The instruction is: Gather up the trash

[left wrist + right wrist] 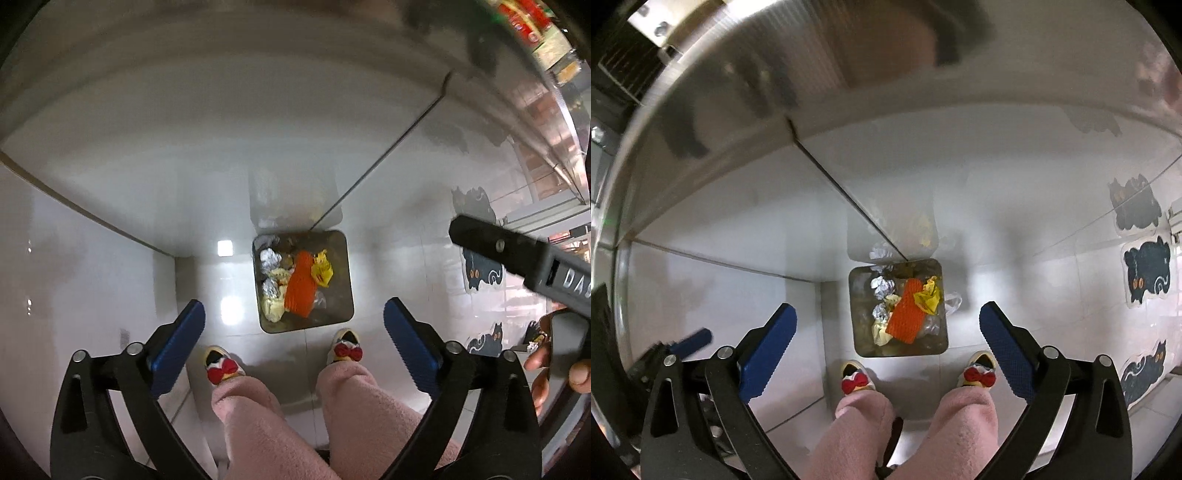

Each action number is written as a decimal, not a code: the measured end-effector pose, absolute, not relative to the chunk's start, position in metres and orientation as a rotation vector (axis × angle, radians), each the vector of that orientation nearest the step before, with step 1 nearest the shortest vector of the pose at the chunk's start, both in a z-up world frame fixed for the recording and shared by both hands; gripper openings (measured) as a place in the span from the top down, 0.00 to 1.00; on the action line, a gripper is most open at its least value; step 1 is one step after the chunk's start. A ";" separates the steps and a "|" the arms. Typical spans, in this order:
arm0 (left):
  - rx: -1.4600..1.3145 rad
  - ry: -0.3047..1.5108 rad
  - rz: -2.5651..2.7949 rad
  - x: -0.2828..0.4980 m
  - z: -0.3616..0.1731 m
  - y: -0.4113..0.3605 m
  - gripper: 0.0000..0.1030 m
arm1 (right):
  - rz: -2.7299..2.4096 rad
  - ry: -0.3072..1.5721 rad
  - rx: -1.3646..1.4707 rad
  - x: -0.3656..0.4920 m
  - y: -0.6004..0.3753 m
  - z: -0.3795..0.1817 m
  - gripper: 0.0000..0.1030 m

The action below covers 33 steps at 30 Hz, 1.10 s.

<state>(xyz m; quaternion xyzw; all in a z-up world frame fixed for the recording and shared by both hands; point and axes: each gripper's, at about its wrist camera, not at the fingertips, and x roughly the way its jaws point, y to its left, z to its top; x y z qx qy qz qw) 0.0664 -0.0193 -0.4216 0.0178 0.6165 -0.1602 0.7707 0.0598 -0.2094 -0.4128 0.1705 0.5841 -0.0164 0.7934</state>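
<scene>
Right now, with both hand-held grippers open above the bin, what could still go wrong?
1. The orange corrugated piece stands tall among the trash in the bin; more drops could bounce off it onto the floor.
2. A clear plastic scrap seems to hang over the bin's rim and may slip out.
3. The person's slippers stand right against the bin, so a step could knock it.
Left hand-held gripper and right hand-held gripper hold nothing.

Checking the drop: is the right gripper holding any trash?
No, the right gripper stands open and empty, with the orange piece lying in the bin.
</scene>
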 end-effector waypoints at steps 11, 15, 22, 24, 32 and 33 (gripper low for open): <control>0.023 1.109 -0.321 0.054 -0.304 0.002 0.08 | -0.072 1.059 0.225 0.039 -0.222 -0.310 0.03; 0.048 1.056 -0.286 0.047 -0.267 0.007 0.08 | -0.090 0.954 0.191 0.029 -0.227 -0.265 0.03; 0.064 0.950 -0.259 0.040 -0.209 0.010 0.08 | -0.071 0.827 0.151 0.013 -0.227 -0.205 0.03; 0.065 0.917 -0.250 0.037 -0.193 0.014 0.08 | -0.075 0.793 0.146 0.009 -0.226 -0.186 0.03; 0.060 0.795 -0.238 0.028 -0.132 0.021 0.08 | -0.100 0.703 0.117 0.001 -0.229 -0.129 0.03; 0.058 0.785 -0.238 0.028 -0.127 0.022 0.08 | -0.108 0.688 0.110 0.000 -0.229 -0.121 0.03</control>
